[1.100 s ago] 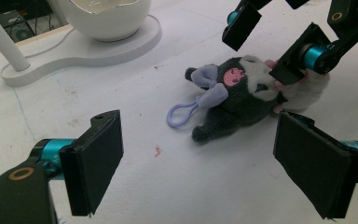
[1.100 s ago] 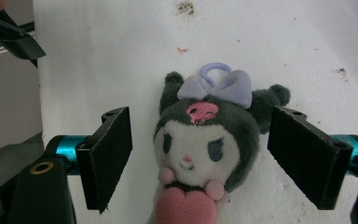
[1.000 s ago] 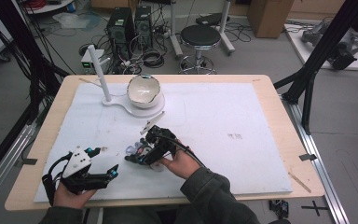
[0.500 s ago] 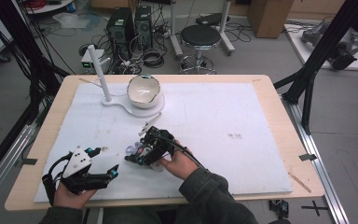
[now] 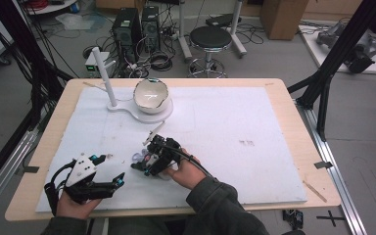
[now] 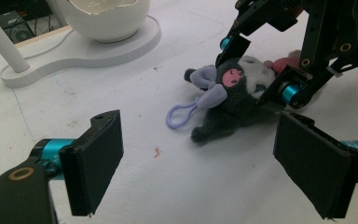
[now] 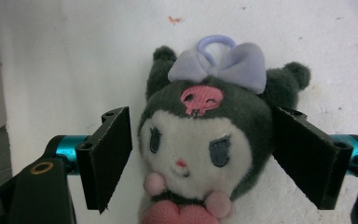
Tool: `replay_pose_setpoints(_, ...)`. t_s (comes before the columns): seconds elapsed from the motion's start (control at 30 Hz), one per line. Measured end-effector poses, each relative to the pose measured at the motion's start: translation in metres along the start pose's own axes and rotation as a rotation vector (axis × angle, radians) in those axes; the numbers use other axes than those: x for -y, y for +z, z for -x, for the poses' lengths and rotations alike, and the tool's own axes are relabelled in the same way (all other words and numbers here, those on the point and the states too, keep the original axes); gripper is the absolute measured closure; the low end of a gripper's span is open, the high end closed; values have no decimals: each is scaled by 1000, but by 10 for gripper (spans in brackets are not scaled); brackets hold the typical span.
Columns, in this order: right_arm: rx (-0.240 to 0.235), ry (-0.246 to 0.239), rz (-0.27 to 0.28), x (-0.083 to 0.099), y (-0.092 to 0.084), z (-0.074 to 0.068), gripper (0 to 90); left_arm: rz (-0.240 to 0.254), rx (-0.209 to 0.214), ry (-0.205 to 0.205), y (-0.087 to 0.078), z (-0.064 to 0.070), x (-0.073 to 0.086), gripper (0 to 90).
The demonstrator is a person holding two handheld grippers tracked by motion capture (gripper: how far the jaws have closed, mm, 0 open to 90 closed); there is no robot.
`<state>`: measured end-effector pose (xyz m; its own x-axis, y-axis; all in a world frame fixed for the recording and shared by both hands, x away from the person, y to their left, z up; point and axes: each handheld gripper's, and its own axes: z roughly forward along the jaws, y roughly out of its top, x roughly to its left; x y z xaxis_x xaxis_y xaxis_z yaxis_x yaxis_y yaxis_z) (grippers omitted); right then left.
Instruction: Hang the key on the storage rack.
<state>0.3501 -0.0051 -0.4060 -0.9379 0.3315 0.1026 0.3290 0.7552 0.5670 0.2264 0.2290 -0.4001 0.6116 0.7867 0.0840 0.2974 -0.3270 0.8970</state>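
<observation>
Plush toy point(image 7: 200, 140), dark grey with a white face, a lilac bow and a lilac hanging loop, lies on the white mat point(image 5: 254, 112) covering the desk point(image 5: 293, 105), near the front edge and left of centre. Right claw point(image 5: 149, 164) sits over the toy with one pad on each side of its head. In the right gripper view the pad at the right edge touches the grey hood, while a narrow gap remains at the left pad; the jaws have just been opening slightly with the toy between them. No lift is evident: the toy rests on the mat.

Left claw point(image 5: 105, 183) is held low over the mat at the near left, well apart from the toy, with its jaws spread wide and nothing between them point(image 6: 196, 172). Its pads point toward the toy and the right claw.

White bowl point(image 5: 151, 95) stands on a flat white base point(image 5: 164, 113) at the far left of the mat, beside an upright white post point(image 5: 104, 76) on the same base.
</observation>
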Motion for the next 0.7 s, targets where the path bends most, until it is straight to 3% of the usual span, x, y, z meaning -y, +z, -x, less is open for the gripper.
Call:
replay_pose_setpoints(0.3, 30, -20, -53, 1, 6, 1, 270, -2, -1, -1, 0, 0, 0, 163)
replay_pose_setpoints(0.7, 12, -16, -43, 2, 5, 5, 347, 1, -4, 0, -1, 0, 0, 163)
